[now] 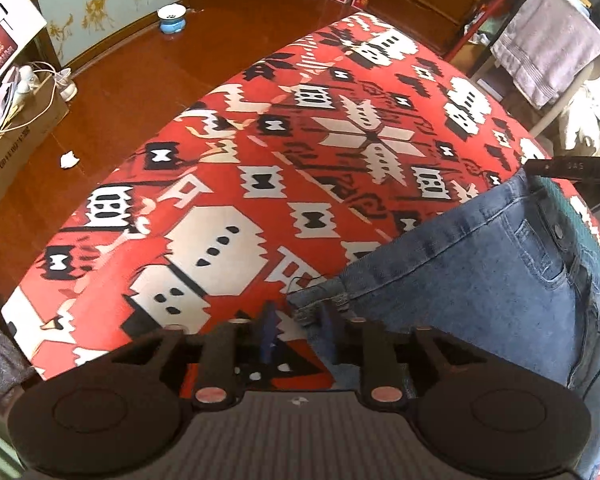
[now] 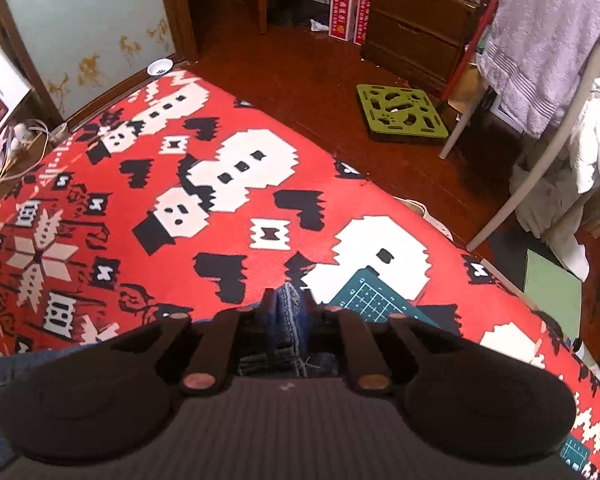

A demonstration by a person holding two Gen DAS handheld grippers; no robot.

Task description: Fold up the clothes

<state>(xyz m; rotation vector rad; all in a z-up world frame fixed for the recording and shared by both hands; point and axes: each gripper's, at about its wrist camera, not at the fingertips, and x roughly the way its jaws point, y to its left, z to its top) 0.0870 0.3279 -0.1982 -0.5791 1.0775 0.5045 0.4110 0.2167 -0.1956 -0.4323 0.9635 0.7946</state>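
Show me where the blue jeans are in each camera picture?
Left wrist view: the jeans fill the lower right, lying on the red patterned cloth.
Right wrist view: only a bunched bit of jeans at bottom centre, between the gripper fingers.
Shared landmark: the grey towel at upper right.

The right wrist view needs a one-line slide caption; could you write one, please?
Right gripper pinching blue jeans over the red patterned cloth.
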